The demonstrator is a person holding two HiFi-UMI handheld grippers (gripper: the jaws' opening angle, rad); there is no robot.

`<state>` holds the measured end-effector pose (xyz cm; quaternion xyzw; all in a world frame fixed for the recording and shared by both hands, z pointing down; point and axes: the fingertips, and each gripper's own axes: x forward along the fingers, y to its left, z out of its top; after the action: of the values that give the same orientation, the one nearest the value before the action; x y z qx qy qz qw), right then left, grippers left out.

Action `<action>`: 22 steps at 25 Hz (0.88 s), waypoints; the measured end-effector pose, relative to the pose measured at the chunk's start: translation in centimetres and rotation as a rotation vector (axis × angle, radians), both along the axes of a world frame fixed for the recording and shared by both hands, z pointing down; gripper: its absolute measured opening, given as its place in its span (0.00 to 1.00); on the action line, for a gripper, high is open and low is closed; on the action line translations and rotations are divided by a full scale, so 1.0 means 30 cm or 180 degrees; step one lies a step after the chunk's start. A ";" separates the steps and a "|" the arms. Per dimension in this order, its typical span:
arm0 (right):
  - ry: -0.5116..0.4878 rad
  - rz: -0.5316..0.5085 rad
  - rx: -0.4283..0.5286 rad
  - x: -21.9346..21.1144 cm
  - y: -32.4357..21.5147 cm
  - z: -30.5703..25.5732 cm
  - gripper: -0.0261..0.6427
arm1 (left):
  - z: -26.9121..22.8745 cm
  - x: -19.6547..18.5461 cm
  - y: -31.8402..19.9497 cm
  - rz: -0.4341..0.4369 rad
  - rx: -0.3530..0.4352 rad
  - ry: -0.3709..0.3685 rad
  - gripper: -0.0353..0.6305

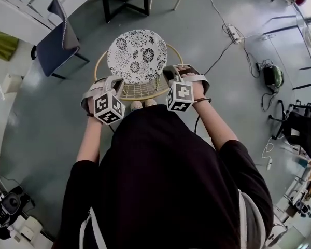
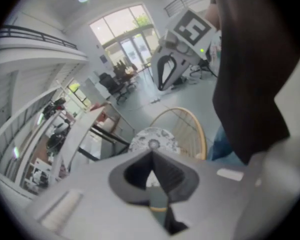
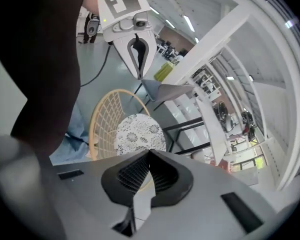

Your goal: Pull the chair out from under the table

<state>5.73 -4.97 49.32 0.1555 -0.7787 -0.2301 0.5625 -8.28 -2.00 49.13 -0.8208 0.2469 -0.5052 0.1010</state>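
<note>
The chair stands on the grey floor just in front of the person, with a round black-and-white patterned cushion and a curved wicker backrest. It is out from the black-legged table behind it. My left gripper hovers above the backrest's left end and my right gripper above its right end. Both are shut with nothing between the pads and do not touch the chair. In the left gripper view the closed jaws point down at the cushion. The right gripper view shows closed jaws above the cushion.
A blue-grey chair stands to the left. A power strip with cables lies on the floor at the right, near a black office chair. Equipment sits at the lower left. The person's feet are close behind the backrest.
</note>
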 end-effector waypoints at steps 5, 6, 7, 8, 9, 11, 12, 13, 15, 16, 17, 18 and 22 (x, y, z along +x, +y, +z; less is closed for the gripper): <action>-0.0555 0.0251 0.0475 -0.060 -0.076 -0.238 0.07 | -0.247 0.018 -0.098 -0.0354 0.0637 0.0490 0.06; -0.0714 0.0330 0.0562 -0.071 -0.092 -0.288 0.07 | -0.292 0.019 -0.114 -0.0425 0.0776 0.0599 0.06; -0.0879 0.0416 0.0646 -0.081 -0.107 -0.336 0.07 | -0.332 0.017 -0.127 -0.0498 0.0906 0.0709 0.06; -0.1043 0.0501 0.0722 -0.089 -0.121 -0.381 0.07 | -0.369 0.015 -0.138 -0.0575 0.1022 0.0829 0.06; -0.1199 0.0581 0.0787 -0.095 -0.132 -0.423 0.07 | -0.409 0.014 -0.147 -0.0656 0.1128 0.0964 0.06; -0.1487 0.0719 0.0878 -0.105 -0.147 -0.496 0.07 | -0.504 0.018 -0.160 -0.0819 0.1329 0.1274 0.06; -0.1627 0.0780 0.0908 -0.109 -0.149 -0.529 0.07 | -0.547 0.019 -0.162 -0.0894 0.1427 0.1426 0.06; -0.1768 0.0840 0.0933 -0.112 -0.149 -0.560 0.07 | -0.586 0.019 -0.161 -0.0963 0.1523 0.1566 0.06; -0.2069 0.0972 0.0973 -0.113 -0.145 -0.620 0.07 | -0.662 0.020 -0.157 -0.1048 0.1719 0.1833 0.06; -0.2223 0.1047 0.0977 -0.111 -0.143 -0.646 0.07 | -0.701 0.021 -0.156 -0.1065 0.1816 0.1974 0.06; -0.2376 0.1130 0.0960 -0.109 -0.142 -0.667 0.07 | -0.735 0.019 -0.156 -0.1091 0.1889 0.2121 0.06; -0.2533 0.1212 0.0918 -0.108 -0.144 -0.685 0.07 | -0.760 0.012 -0.158 -0.1139 0.1924 0.2265 0.06; -0.3195 0.1506 0.0681 -0.092 -0.152 -0.738 0.07 | -0.800 -0.014 -0.169 -0.1353 0.1856 0.2651 0.06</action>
<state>2.97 -9.52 27.19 0.4724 -0.8670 -0.0731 0.1406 -8.69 -7.08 25.12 -0.8214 0.5560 -0.0576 0.1137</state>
